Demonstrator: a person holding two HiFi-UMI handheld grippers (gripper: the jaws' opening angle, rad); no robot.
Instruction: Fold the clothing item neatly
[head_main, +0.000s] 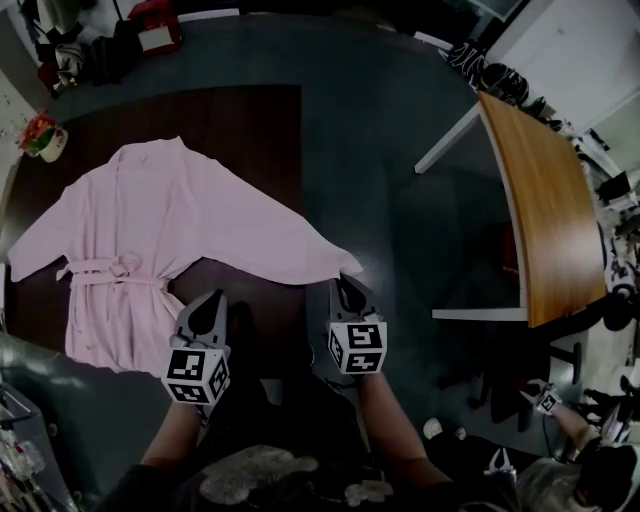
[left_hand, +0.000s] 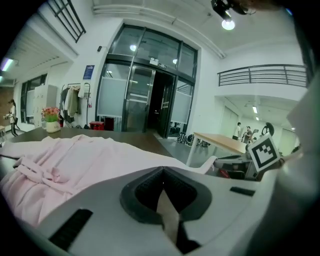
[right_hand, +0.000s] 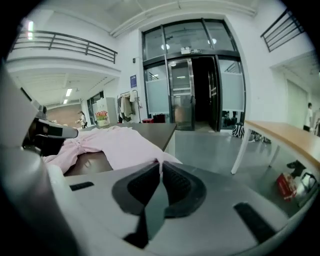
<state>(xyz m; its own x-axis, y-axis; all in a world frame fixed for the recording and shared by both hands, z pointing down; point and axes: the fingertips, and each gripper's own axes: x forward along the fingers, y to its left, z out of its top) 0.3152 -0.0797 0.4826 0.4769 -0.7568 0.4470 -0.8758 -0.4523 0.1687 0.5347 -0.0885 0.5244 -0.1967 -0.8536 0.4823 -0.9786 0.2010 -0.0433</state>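
Observation:
A pink robe (head_main: 150, 220) lies spread flat on a dark brown table (head_main: 265, 130), belt tied at the waist and sleeves out to both sides. Its right sleeve runs to a cuff (head_main: 345, 263) at the table's near right corner. My right gripper (head_main: 346, 286) is at that cuff, and in the right gripper view its jaws (right_hand: 160, 165) are shut with a strip of pink cloth pinched at their tips. My left gripper (head_main: 211, 300) hovers by the robe's lower hem, shut with nothing in it (left_hand: 162, 172). The robe (left_hand: 75, 160) fills the left of that view.
A light wooden table (head_main: 545, 200) on white legs stands to the right across grey floor. A flower pot (head_main: 42, 135) sits at the dark table's far left corner, and a red box (head_main: 155, 25) lies beyond it. Bags and clutter line the room's edges.

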